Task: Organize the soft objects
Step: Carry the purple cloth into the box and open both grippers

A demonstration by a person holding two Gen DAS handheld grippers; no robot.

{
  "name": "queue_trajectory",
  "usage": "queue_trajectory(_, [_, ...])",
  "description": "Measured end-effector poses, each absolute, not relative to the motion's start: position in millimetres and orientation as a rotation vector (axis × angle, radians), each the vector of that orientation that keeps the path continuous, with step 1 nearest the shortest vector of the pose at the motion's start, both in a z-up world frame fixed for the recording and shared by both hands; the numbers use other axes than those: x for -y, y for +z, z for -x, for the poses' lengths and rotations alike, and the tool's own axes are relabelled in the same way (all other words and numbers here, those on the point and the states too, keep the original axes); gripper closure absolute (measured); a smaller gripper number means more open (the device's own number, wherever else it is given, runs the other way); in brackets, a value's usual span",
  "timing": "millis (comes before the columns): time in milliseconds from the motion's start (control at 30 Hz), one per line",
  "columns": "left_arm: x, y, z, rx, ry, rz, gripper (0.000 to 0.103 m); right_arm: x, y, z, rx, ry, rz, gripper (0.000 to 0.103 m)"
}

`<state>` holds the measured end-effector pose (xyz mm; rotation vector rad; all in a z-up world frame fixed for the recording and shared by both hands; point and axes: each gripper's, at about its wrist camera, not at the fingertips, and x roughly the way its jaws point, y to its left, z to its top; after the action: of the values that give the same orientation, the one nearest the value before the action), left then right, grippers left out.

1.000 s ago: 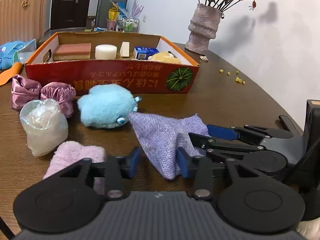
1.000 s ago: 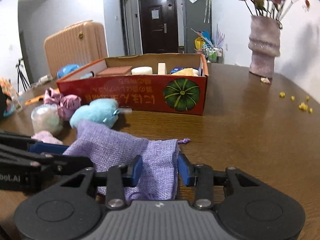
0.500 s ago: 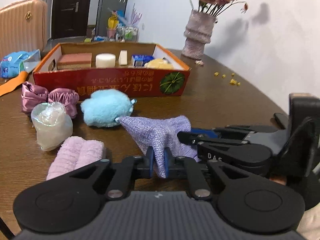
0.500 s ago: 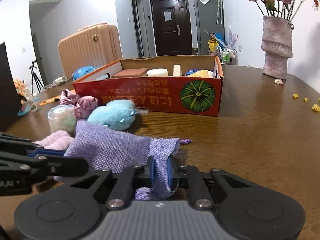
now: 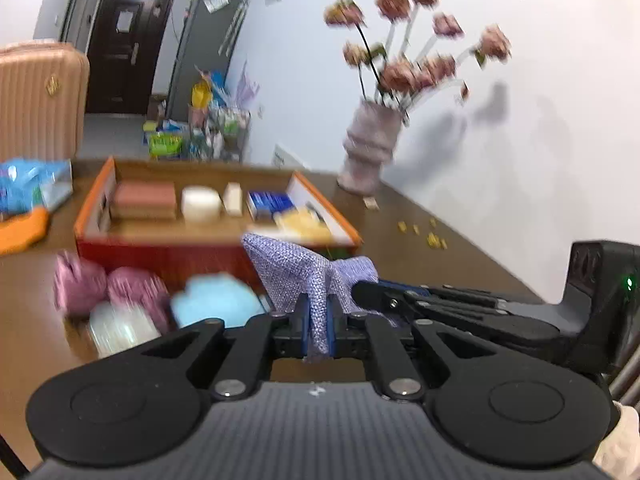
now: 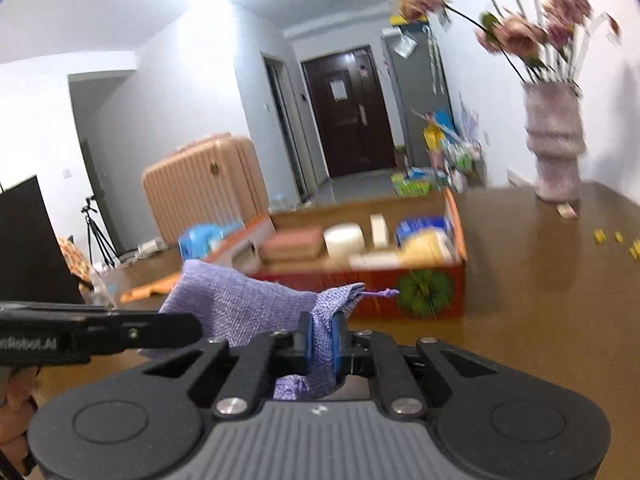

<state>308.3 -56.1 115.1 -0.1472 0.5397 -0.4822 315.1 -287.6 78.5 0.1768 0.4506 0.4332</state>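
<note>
Behind the left gripper (image 5: 319, 326) most of the near table is hidden: its black body blocks the lower part of the left wrist view, so the pale wrapped bundle (image 5: 120, 330) and the blue plush toy (image 5: 216, 304) show only in part, both smeared by blur. Two pink satin lumps (image 5: 108, 290) sit just left of the toy, blurred too; cannot tell what they are. Left gripper is clamped on a fold of the purple cloth pouch (image 5: 298, 274), cloth pinched flat between the blue pads. Right gripper (image 6: 322, 344) is likewise clamped on the pouch's gathered mouth end, a drawstring tail (image 6: 380, 292) sticking out to the right. Pouch hangs between the two grippers, in front of the red cardboard box (image 5: 168, 258); from these angles cannot tell whether any part of it touches the table (image 6: 532, 264). Pouch covers part of the box's front wall in both views, and the printing there is unreadable. Inside the box: brown block (image 5: 146, 200), white round block (image 5: 201, 204), small cream bar (image 5: 233, 199), blue packet (image 5: 269, 203), yellow soft thing (image 5: 304, 224), edges all smeared. Vase of flowers (image 6: 554, 148) stands on the table far right, top blooms cut off by the frame. Yellow crumbs (image 5: 424, 234) lie scattered well clear of the box. Beige suitcase (image 6: 204, 188) stands beyond the table, lower part hidden.
</note>
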Motion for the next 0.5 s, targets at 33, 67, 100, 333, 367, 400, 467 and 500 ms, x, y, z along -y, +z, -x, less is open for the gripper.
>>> queue_trajectory(33, [51,120,-320,-0.526,-0.473,0.148,0.094,283,84,-326,-0.444,0.442,-0.171,0.094])
queue_trajectory(67, [45,127,-336,-0.519,-0.467,0.154,0.094,279,91,-341,-0.436,0.450,-0.168,0.094])
queue_trajectory(100, [42,131,-351,-0.521,-0.474,0.156,0.094,275,96,-357,-0.431,0.455,-0.166,0.094])
queue_trajectory(333, [47,130,-503,-0.659,-0.448,0.168,0.094,256,114,-492,-0.495,0.375,-0.112,0.094])
queue_trajectory(367, [50,123,-519,-0.692,-0.450,0.188,0.095,256,112,-509,-0.514,0.351,-0.101,0.094])
queue_trajectory(400, [54,113,-536,-0.728,-0.443,0.202,0.095,255,109,-525,-0.536,0.327,-0.093,0.094])
queue_trajectory(467, [63,91,-565,-0.803,-0.419,0.237,0.094,254,99,-547,-0.577,0.289,-0.074,0.094])
queue_trajectory(500, [67,79,-578,-0.840,-0.417,0.253,0.094,254,93,-554,-0.597,0.274,-0.066,0.093])
